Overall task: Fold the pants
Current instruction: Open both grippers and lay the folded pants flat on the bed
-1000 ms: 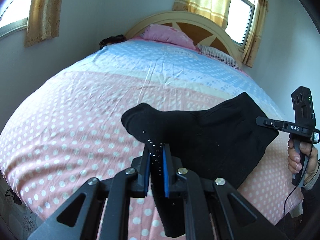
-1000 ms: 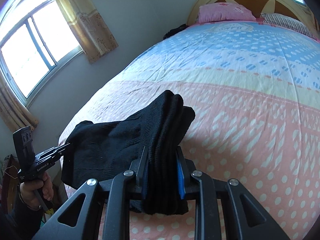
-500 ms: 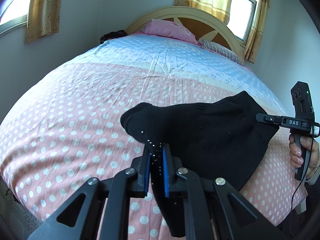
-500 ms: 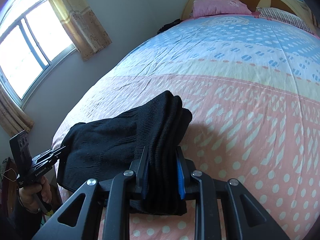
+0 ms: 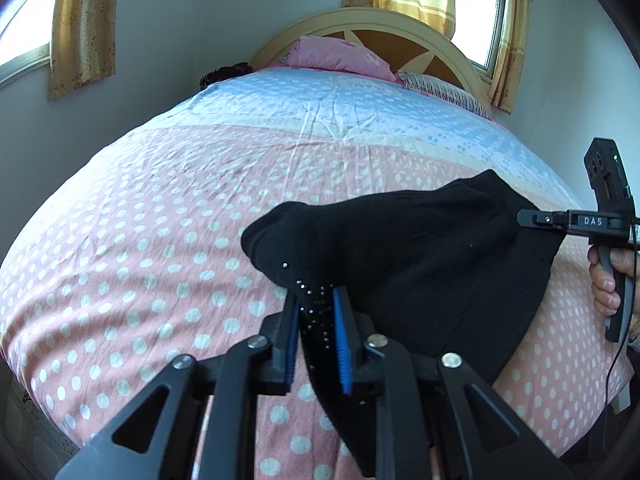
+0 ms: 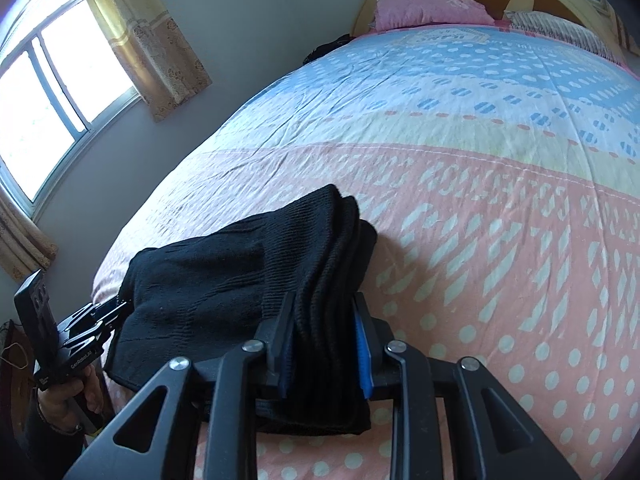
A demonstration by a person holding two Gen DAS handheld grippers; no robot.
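The black pants (image 5: 408, 264) are folded into a thick bundle and stretched between my two grippers just above the pink dotted bedspread (image 5: 140, 240). My left gripper (image 5: 316, 300) is shut on one end, where small shiny studs show. My right gripper (image 6: 324, 308) is shut on the other end, a stack of several ribbed layers (image 6: 320, 248). The right gripper also shows at the right of the left wrist view (image 5: 532, 218), and the left gripper at the lower left of the right wrist view (image 6: 116, 312). The cloth's lower edge hangs over the bed's near side.
The bed's far half is blue and white (image 6: 480, 80), with a pink pillow (image 5: 336, 58) and a striped pillow (image 5: 444, 90) against the curved headboard (image 5: 400, 28). A dark item (image 5: 224, 74) lies at the bed's far left corner. Windows with yellow curtains (image 6: 148, 36) line the walls.
Both grippers have lowered slightly and moved forward with the pants still held; the bundle sits closer to the bedspread. The grips are unchanged.
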